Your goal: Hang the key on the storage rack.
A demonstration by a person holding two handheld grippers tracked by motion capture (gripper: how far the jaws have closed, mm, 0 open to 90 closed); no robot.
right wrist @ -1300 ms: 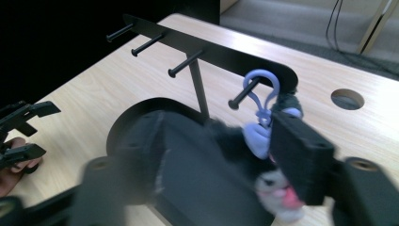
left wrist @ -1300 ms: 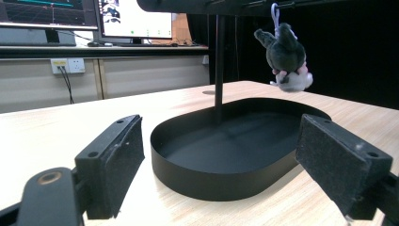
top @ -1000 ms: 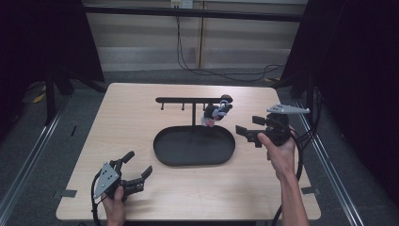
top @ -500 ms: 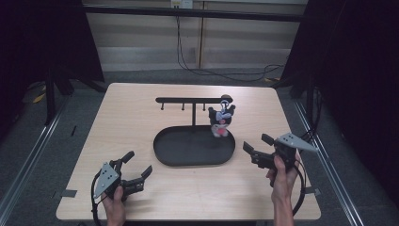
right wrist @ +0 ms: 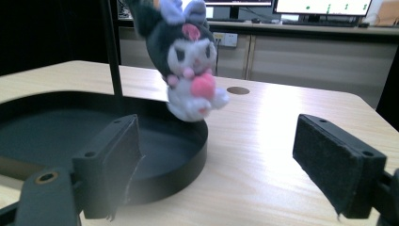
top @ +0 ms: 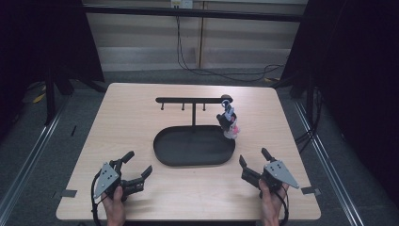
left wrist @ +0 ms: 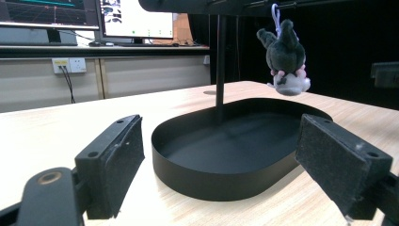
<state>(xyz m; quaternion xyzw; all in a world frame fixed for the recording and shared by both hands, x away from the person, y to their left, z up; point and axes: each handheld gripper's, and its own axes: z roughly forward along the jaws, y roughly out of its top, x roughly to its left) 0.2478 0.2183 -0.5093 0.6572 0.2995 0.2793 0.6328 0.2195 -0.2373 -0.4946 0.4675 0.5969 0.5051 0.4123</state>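
A small plush toy (top: 229,123), dark with a white face and a pink ball, hangs by a pale loop from the right end of a black T-shaped rack (top: 193,100). Below it lies a black oval tray (top: 165,153). The toy (left wrist: 284,57) hangs over the tray's far side (left wrist: 188,176) in the left gripper view, and looks blurred (right wrist: 190,59) in the right gripper view. My left gripper (top: 135,165) rests open near the table's front left, with nothing between its jaws. My right gripper (top: 254,160) stands open at the front right, short of the tray, holding nothing.
The wooden table (top: 131,113) has bare room to the left and right of the tray. Black cables (top: 207,70) run along the floor behind the table. Monitors (left wrist: 136,19) stand on a bench in the background.
My right gripper has drawn back from beside the hanging toy toward the table's front right edge. The toy swings freely on the rack. The left gripper has stayed put.
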